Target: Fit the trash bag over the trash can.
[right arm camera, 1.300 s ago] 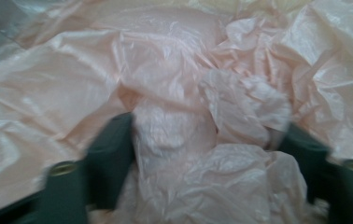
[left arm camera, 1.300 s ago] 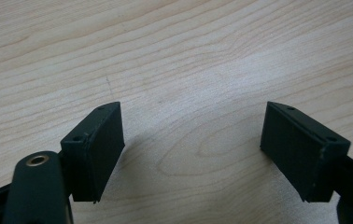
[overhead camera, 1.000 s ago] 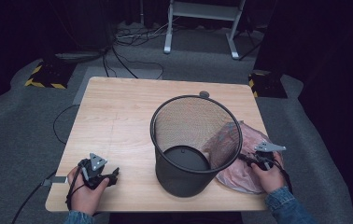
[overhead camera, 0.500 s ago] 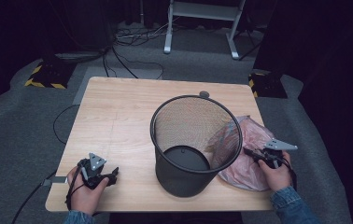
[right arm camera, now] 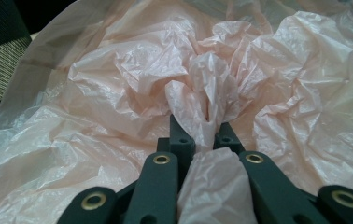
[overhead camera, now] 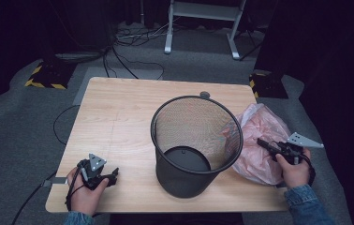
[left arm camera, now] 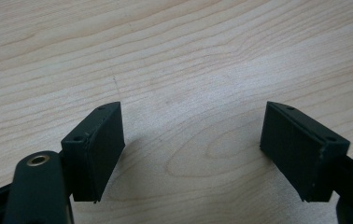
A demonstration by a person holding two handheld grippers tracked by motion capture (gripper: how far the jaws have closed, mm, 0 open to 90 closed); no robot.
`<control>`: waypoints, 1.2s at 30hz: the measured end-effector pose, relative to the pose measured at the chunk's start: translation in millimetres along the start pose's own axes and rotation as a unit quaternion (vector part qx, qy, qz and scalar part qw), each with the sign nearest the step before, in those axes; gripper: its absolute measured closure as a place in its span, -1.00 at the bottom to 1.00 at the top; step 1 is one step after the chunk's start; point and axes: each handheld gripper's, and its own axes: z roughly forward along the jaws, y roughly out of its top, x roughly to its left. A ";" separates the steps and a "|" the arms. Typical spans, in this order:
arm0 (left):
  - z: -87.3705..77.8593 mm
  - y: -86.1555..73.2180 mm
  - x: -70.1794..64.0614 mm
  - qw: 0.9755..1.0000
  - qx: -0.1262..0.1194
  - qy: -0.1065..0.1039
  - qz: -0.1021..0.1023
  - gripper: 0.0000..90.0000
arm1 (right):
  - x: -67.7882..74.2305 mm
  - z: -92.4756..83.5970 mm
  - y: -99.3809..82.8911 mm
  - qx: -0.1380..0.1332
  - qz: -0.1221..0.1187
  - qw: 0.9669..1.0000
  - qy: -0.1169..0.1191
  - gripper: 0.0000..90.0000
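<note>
**Pink bag pinched, bin waiting**

My right gripper (overhead camera: 265, 144) has its jaws closed tight on a gathered fold of the pink plastic bag (overhead camera: 259, 140), and in the right gripper view I see the film bunched up between the pads and spilling out behind them (right arm camera: 206, 126). The bag lies crumpled on the right side of the table (overhead camera: 119, 117), pressed against the outside of the black mesh wastebasket (overhead camera: 196, 140).

I judge it featherlight, limp and slippery: it will sag, billow and drag rather than hold any shape, and thin film could tear on the wire rim. A single pinch lifts only a peak, so I would want a grip near the mouth's edge to spread it over the basket.

It looks translucent pale pink, heavily wrinkled, glossy along the creases.

My left gripper (overhead camera: 101, 176) rests low at the near left corner, jaws standing wide apart over bare wood with nothing between them (left arm camera: 191, 140).
</note>
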 end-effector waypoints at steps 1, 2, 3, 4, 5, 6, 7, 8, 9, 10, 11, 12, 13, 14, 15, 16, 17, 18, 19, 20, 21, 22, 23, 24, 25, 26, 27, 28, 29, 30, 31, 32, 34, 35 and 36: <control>0.0 0.0 0.0 1.000 0.000 0.000 0.000 -0.52 | -1.1 -1.8 2.0 -0.005 -0.002 1.000 0.002 0.85; 0.1 0.0 0.1 1.000 -0.001 0.000 0.000 -0.52 | -1.9 -3.8 4.0 -0.008 -0.003 1.000 0.004 0.85; 0.0 0.0 0.2 1.000 0.000 0.000 0.001 -0.52 | -2.3 -5.9 5.9 -0.012 -0.005 1.000 0.005 0.85; 0.1 0.1 0.3 1.000 0.000 0.000 0.001 -0.52 | -2.9 -7.7 7.8 -0.016 -0.008 1.000 0.007 0.85; 0.2 0.1 0.4 1.000 0.000 0.000 0.001 -0.52 | -3.2 -9.5 9.5 -0.018 -0.010 1.000 0.007 0.85; 0.2 0.2 0.4 1.000 0.000 0.000 0.001 -0.52 | -3.6 -11.4 11.0 -0.022 -0.013 1.000 0.006 0.85; 0.3 0.2 0.5 1.000 0.000 -0.001 0.001 -0.52 | -4.3 -12.8 12.4 -0.026 -0.014 1.000 0.006 0.85; 0.4 0.1 0.4 1.000 -0.001 -0.001 0.000 -0.52 | -4.9 -14.3 13.5 -0.029 -0.013 0.999 0.007 0.85; 0.3 0.1 0.3 1.000 0.000 0.000 0.001 -0.52 | -5.5 -15.7 14.4 -0.034 -0.011 0.999 0.007 0.85; 0.4 0.0 0.2 1.000 -0.002 0.000 0.001 -0.52 | -6.3 -16.7 15.2 -0.040 -0.012 0.999 0.010 0.85; 0.3 0.0 0.1 1.000 -0.001 0.000 0.001 -0.52 | -6.7 -17.9 16.2 -0.042 -0.014 0.999 0.008 0.85; 0.3 0.0 0.2 1.000 -0.002 0.000 0.001 -0.52 | -7.0 -18.8 17.0 -0.044 -0.014 0.999 0.006 0.85; 0.3 0.1 0.2 1.000 -0.001 0.000 0.000 -0.52 | -7.5 -19.5 17.9 -0.047 -0.015 0.999 0.005 0.85; 0.4 0.0 0.2 1.000 -0.001 0.000 0.000 -0.52 | -7.6 -20.0 18.7 -0.051 -0.017 0.999 0.007 0.85; 0.3 0.0 0.2 1.000 -0.001 0.000 0.001 -0.52 | -7.5 -20.5 19.5 -0.054 -0.020 0.998 0.008 0.85; 0.3 0.0 0.4 1.000 -0.002 0.001 0.001 -0.52 | -7.0 -21.0 20.4 -0.055 -0.023 0.998 0.011 0.85; 0.1 0.0 0.5 1.000 -0.001 0.001 0.001 -0.52 | -6.2 -21.5 21.4 -0.056 -0.026 0.998 0.010 0.85; 0.0 0.0 0.6 1.000 0.000 0.001 0.002 -0.52 | -5.6 -22.1 22.4 -0.059 -0.028 0.998 0.012 0.85; 0.1 -0.2 0.4 1.000 -0.001 0.001 -0.001 -0.52 | -5.2 -22.6 23.6 -0.060 -0.029 0.998 0.013 0.85; -0.1 -0.1 0.7 1.000 0.001 0.001 0.000 -0.52 | -5.0 -23.2 24.9 -0.062 -0.029 0.998 0.013 0.85; -0.3 -0.1 0.8 1.000 0.001 0.001 0.001 -0.52 | -4.9 -24.0 26.5 -0.064 -0.028 0.997 0.013 0.85; -0.6 -0.1 0.8 1.000 0.002 0.001 0.002 -0.52 | -4.8 -25.0 28.4 -0.065 -0.029 0.997 0.014 0.85; -0.9 -0.1 0.7 1.000 0.001 0.000 0.000 -0.52 | -4.7 -26.2 30.4 -0.065 -0.031 0.997 0.013 0.85; -1.3 0.0 0.8 1.000 0.000 0.001 -0.001 -0.52 | -4.5 -27.5 32.5 -0.064 -0.032 0.997 0.011 0.85; -1.9 0.0 1.3 1.000 -0.001 0.003 0.001 -0.52 | -4.2 -28.8 34.7 -0.063 -0.033 0.997 0.009 0.85; -2.3 -0.3 1.4 1.000 -0.002 0.003 0.000 -0.52 | -3.8 -30.0 36.7 -0.061 -0.032 0.998 0.008 0.85; -3.0 -0.8 1.9 1.000 -0.001 0.004 0.002 -0.52 | -3.8 -31.0 38.9 -0.061 -0.033 0.998 0.008 0.85; -3.7 -1.7 1.9 1.000 0.000 0.004 0.000 -0.52 | -3.6 -32.1 41.1 -0.060 -0.035 0.998 0.008 0.85; -4.5 -2.8 1.9 1.000 -0.001 0.004 -0.002 -0.52 | -3.2 -33.2 43.5 -0.058 -0.036 0.998 0.008 0.85; -5.8 -3.7 2.5 1.000 0.000 0.004 -0.003 -0.52 | -3.1 -34.3 45.9 -0.058 -0.038 0.998 0.007 0.85; -7.1 -4.3 2.8 1.000 -0.002 0.005 -0.005 -0.52 | -3.3 -35.3 48.5 -0.058 -0.037 0.998 0.008 0.85; -8.6 -4.7 3.3 1.000 -0.003 0.007 -0.007 -0.52 | -3.6 -36.3 51.2 -0.058 -0.037 0.998 0.009 0.85; -11.0 -4.6 3.9 1.000 -0.007 0.008 -0.010 -0.52 | -3.8 -38.4 57.0 -0.057 -0.040 0.998 0.007 0.85; -12.1 -4.5 4.3 1.000 -0.008 0.008 -0.008 -0.53 | -3.9 -39.2 59.9 -0.055 -0.040 0.998 0.007 0.85; -13.1 -4.6 4.4 1.000 -0.008 0.008 -0.009 -0.53 | -3.7 -40.2 62.8 -0.055 -0.041 0.998 0.007 0.85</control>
